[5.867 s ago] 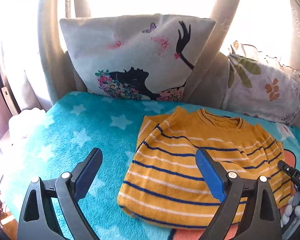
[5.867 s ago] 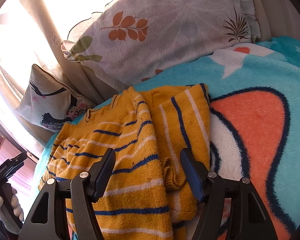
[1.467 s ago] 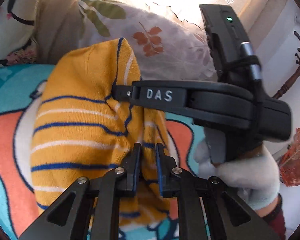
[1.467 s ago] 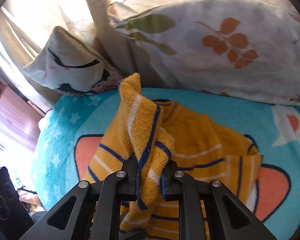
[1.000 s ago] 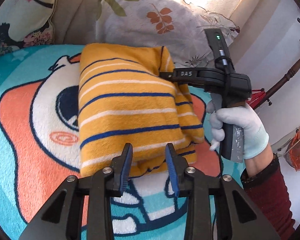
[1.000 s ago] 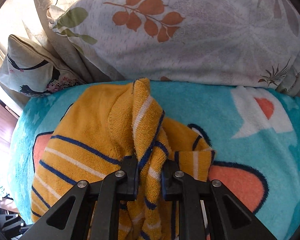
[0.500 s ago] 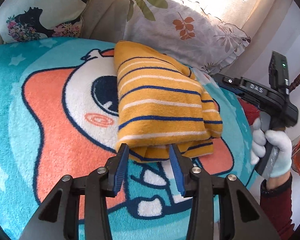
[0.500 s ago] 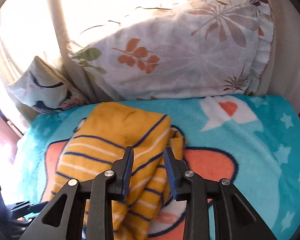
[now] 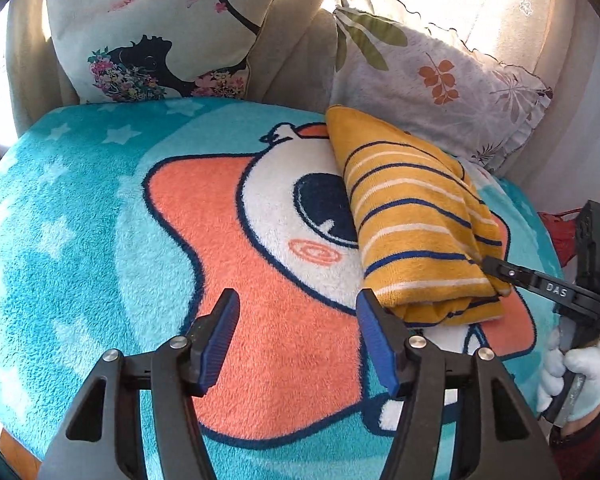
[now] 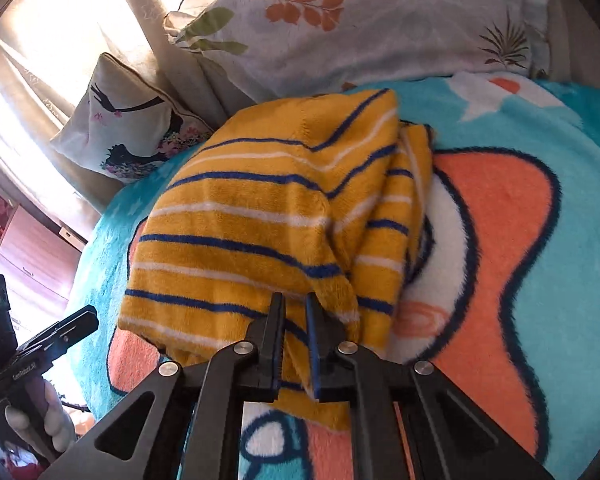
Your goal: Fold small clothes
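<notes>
Left gripper: we are holding it spread wide over the blanket, lower centre.
Right gripper: we are pinching the sweater hem, bottom centre.

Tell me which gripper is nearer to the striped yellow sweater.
Right. The right gripper is clamped on the sweater at its near edge; the left gripper hangs open over the blanket beside it.

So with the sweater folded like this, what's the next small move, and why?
Probably a short tug by the right gripper, then release. Its jaws are pinched on the near edge of the sweater, where the layers look bunched and uneven. The left gripper is open over the blanket, holding nothing.
</notes>
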`<action>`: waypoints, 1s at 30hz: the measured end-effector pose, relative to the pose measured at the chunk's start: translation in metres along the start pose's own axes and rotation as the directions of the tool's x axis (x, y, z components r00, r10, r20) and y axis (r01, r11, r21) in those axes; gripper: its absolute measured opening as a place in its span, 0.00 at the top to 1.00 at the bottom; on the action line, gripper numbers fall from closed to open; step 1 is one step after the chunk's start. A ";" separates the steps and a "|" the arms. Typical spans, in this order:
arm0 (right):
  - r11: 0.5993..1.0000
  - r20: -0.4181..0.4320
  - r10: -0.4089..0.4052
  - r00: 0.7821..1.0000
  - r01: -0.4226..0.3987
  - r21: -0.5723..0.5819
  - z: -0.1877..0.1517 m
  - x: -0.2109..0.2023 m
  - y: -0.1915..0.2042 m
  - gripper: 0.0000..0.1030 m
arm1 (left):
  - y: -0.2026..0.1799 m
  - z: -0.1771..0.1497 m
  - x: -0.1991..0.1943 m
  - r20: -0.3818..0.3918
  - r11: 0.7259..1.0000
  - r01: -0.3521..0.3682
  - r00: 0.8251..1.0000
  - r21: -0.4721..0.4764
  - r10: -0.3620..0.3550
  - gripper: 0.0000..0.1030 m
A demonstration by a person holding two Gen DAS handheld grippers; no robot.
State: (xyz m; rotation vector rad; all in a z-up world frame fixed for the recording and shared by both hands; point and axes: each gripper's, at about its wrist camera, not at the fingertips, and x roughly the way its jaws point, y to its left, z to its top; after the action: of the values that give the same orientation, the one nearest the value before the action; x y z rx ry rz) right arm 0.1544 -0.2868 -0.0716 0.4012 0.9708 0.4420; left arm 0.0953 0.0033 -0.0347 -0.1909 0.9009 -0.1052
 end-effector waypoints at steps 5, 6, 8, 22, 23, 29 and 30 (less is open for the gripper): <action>0.990 0.176 -0.050 0.983 0.072 -0.125 0.014 -0.039 0.050 0.67 | -0.015 -0.004 0.003 -0.006 0.999 0.032 0.999 0.036 -0.032 0.42; 0.991 0.198 -0.020 0.980 0.046 -0.129 0.020 -0.039 0.057 0.64 | -0.017 -0.005 0.003 -0.010 0.998 0.040 0.999 0.044 -0.039 0.42; 0.991 0.202 0.070 0.977 -0.044 -0.130 0.036 -0.027 0.067 0.63 | -0.020 -0.008 0.001 -0.015 0.998 0.046 0.999 0.053 -0.046 0.42; 0.866 0.173 0.288 0.942 -0.334 0.373 0.063 0.052 -0.026 1.00 | 0.008 -0.009 0.004 -0.026 0.998 0.066 0.997 -0.017 -0.066 0.37; 0.875 0.190 0.260 0.947 -0.314 0.367 0.062 0.042 -0.029 0.98 | 0.008 -0.009 0.006 -0.028 0.998 0.069 0.997 -0.015 -0.069 0.37; 0.931 0.219 0.269 0.938 -0.312 0.188 0.076 0.021 0.022 0.65 | 0.000 -0.011 0.007 -0.009 0.999 0.026 1.000 0.034 -0.026 0.37; 0.923 0.207 0.301 0.931 -0.339 0.181 0.076 0.028 0.030 0.65 | 0.000 -0.012 0.005 -0.002 0.999 0.016 1.000 0.040 -0.016 0.37</action>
State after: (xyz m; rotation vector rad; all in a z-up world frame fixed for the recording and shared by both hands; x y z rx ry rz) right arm 0.2278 -0.2570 -0.0373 0.7900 0.7831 0.5909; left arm 0.0894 0.0009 -0.0457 -0.1606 0.8986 -0.1378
